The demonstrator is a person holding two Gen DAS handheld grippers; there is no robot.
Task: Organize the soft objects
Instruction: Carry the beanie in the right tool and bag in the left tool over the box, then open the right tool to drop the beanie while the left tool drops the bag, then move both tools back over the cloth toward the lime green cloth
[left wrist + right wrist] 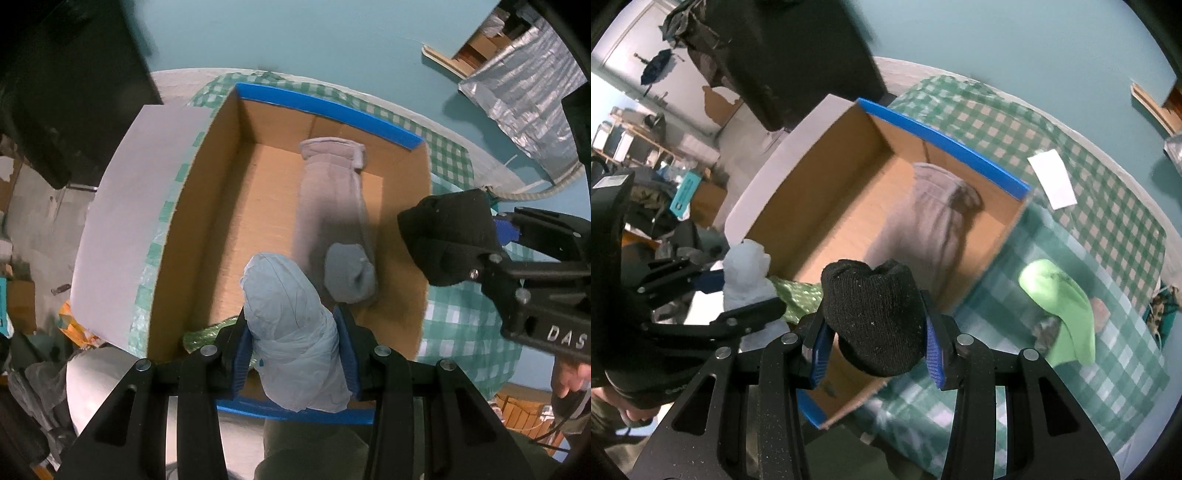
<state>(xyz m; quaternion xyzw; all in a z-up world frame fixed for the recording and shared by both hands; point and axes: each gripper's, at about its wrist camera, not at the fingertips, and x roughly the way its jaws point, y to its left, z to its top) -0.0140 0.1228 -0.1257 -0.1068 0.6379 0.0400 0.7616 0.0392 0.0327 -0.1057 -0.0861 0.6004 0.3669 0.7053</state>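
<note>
While both grippers hang over the open cardboard box, each one is clamped on a soft bundle. The left gripper points steeply down, its blue pads pressing both sides of a pale blue rolled bundle, thin wrinkled fabric or film; which of the two cannot be told. This bundle sits above the near end of the box, over the near blue-taped rim.

The right gripper is closed on a black knitted roll, which looks like a balled sock. In the left wrist view this roll is just outside the right wall of the box, above the green-and-white checked cloth.

Inside the box, a long beige-grey garment lies lengthwise along the right half of the floor, one end against the far wall. A small grey-blue roll rests on its near end. A patch of shiny green material shows at the near left corner, beside the left gripper.

On the checked cloth to the right of the box lie a lime-green cap and a white paper slip, both well apart from the grippers. The box's far rim is also edged in blue tape.
</note>
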